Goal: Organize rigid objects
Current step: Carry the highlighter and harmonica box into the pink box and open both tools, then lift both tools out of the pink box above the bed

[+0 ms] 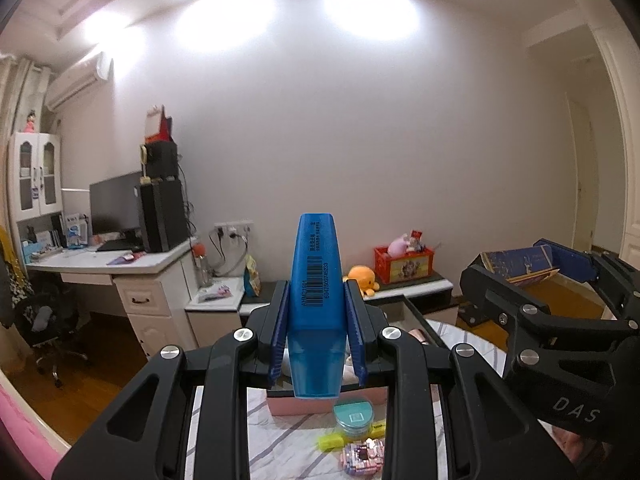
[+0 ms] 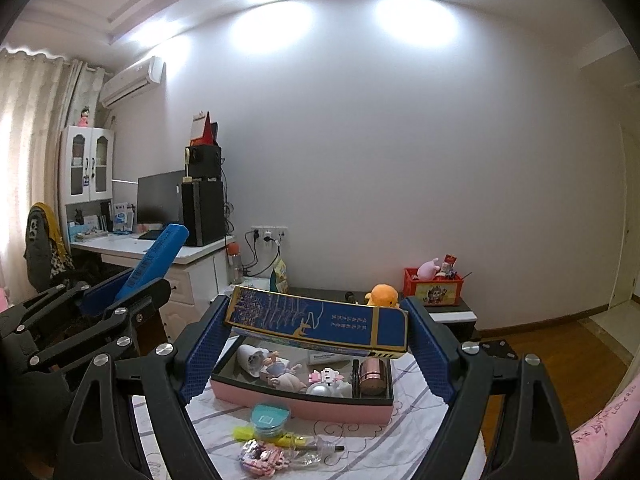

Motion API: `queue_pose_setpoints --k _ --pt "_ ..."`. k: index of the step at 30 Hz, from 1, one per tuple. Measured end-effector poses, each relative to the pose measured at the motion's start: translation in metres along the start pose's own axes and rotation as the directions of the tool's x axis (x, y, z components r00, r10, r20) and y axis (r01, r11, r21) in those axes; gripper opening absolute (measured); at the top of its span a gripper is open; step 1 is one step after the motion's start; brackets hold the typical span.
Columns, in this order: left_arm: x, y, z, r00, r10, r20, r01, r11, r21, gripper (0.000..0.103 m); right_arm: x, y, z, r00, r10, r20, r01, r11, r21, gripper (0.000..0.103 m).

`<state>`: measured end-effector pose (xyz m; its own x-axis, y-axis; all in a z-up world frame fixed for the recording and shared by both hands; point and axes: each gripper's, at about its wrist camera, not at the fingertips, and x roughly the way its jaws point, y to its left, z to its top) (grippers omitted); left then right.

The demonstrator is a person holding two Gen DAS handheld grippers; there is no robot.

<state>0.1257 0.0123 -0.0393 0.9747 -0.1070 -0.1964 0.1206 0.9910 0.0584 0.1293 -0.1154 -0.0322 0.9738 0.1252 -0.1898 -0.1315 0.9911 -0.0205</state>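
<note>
My left gripper is shut on a blue highlighter, held upright above the bed; it also shows in the right wrist view. My right gripper is shut on a long dark blue box with gold trim, held crosswise above a pink storage box. That pink box holds small figurines, a white toy and a rose metal can. In front of it on the bed lie a teal round tin, a yellow highlighter, a pink block toy and a clear dropper.
The objects lie on a white striped bedsheet. Behind is a low cabinet with an orange plush and a red crate. A white desk with monitor and speakers stands at left. Wood floor lies to the right.
</note>
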Motion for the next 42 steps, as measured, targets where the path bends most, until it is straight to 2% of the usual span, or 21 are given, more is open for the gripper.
queue_pose_setpoints --k 4,7,11,15,20,23,25,27,29,31,32,36,38,42 --pt "0.051 -0.001 -0.008 0.996 -0.007 -0.085 0.009 1.000 0.020 0.027 0.038 -0.009 -0.007 0.998 -0.001 -0.060 0.001 1.000 0.001 0.085" --pt "0.095 -0.002 -0.019 0.987 -0.005 -0.163 0.010 1.000 0.025 0.027 0.073 -0.017 -0.015 0.993 -0.005 -0.119 0.006 1.000 0.005 0.085" --pt "0.150 -0.006 -0.041 0.963 -0.017 -0.270 0.024 0.999 0.021 0.027 0.124 -0.031 -0.036 0.975 -0.025 -0.220 0.031 0.999 0.024 0.085" --pt "0.198 -0.010 -0.067 0.926 -0.036 -0.375 0.046 0.999 0.020 0.027 0.166 -0.044 -0.062 0.949 -0.010 -0.317 0.027 0.998 0.049 0.085" --pt "0.231 -0.009 -0.090 0.896 -0.011 -0.445 0.022 1.000 0.021 0.028 0.199 -0.048 -0.085 0.914 0.025 -0.406 -0.001 0.998 0.060 0.085" --pt "0.242 -0.004 -0.096 0.886 -0.010 -0.463 0.018 1.000 0.013 0.029 0.212 -0.047 -0.094 0.901 0.049 -0.431 -0.021 0.997 0.070 0.086" --pt "0.243 0.001 -0.098 0.889 -0.011 -0.457 0.011 1.000 -0.003 0.036 0.217 -0.047 -0.097 0.897 0.053 -0.440 -0.023 0.997 0.074 0.087" --pt "0.241 0.006 -0.098 0.889 -0.015 -0.459 0.003 1.000 -0.025 0.065 0.216 -0.048 -0.098 0.900 0.052 -0.433 -0.020 0.997 0.079 0.091" --pt "0.234 0.013 -0.094 0.896 -0.011 -0.445 -0.007 0.999 -0.039 0.077 0.211 -0.050 -0.096 0.908 0.034 -0.418 -0.001 0.997 0.079 0.096" --pt "0.224 0.018 -0.088 0.900 -0.034 -0.434 0.004 0.998 -0.069 0.079 0.201 -0.054 -0.090 0.915 0.045 -0.400 -0.006 0.995 0.099 0.103" --pt "0.219 0.021 -0.084 0.903 -0.040 -0.428 0.005 0.997 -0.082 0.085 0.196 -0.056 -0.085 0.920 0.045 -0.389 -0.004 0.995 0.105 0.103" --pt "0.179 0.034 -0.065 0.937 -0.024 -0.348 -0.016 0.994 -0.110 0.101 0.165 -0.060 -0.066 0.942 0.056 -0.331 -0.013 0.991 0.133 0.103" --pt "0.150 0.038 -0.055 0.955 -0.004 -0.297 -0.031 0.993 -0.116 0.103 0.142 -0.060 -0.054 0.956 0.043 -0.290 -0.004 0.991 0.133 0.103" --pt "0.098 0.041 -0.040 0.975 0.025 -0.223 -0.056 0.990 -0.131 0.103 0.094 -0.052 -0.038 0.977 0.041 -0.209 -0.014 0.992 0.128 0.103"
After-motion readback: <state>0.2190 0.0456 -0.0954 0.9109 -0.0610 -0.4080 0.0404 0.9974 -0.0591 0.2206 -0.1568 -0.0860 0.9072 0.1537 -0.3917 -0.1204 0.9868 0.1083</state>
